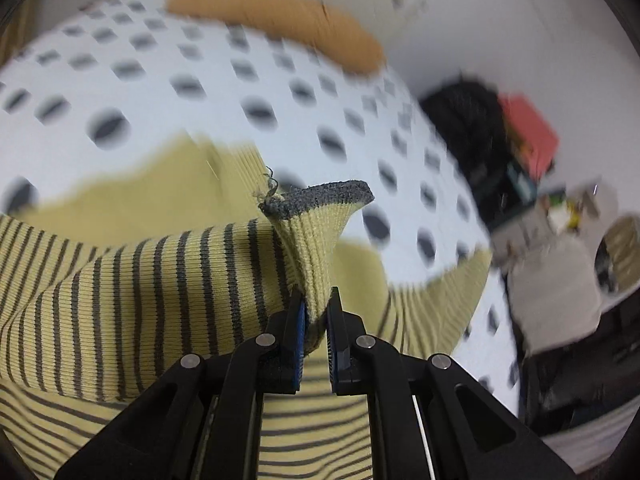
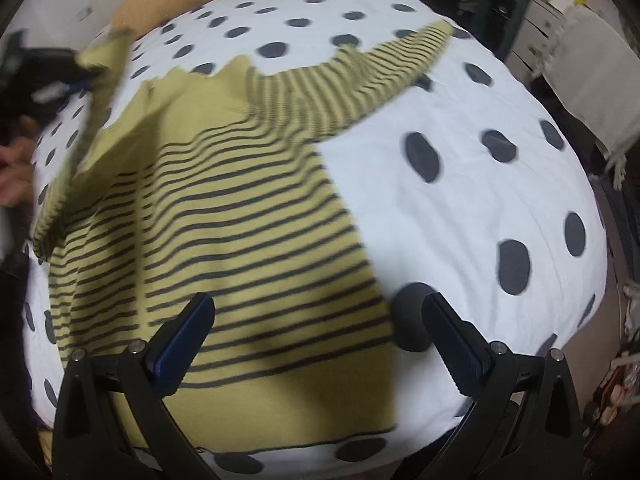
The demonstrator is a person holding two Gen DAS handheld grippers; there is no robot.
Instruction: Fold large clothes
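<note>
**Pinching a sleeve cuff, sweater spread on the bed**

Gripping the grey-edged sleeve cuff is the left gripper, jaws squeezed narrow on the ribbed yellow knit, lifting it up off the rest. The yellow striped sweater lies mostly flat on the polka-dot bedspread, its other sleeve stretched out toward the far side. The right gripper hangs over the sweater's hem edge with jaws wide apart and nothing between them. An orange pillow sits at the far end of the bed
</note>
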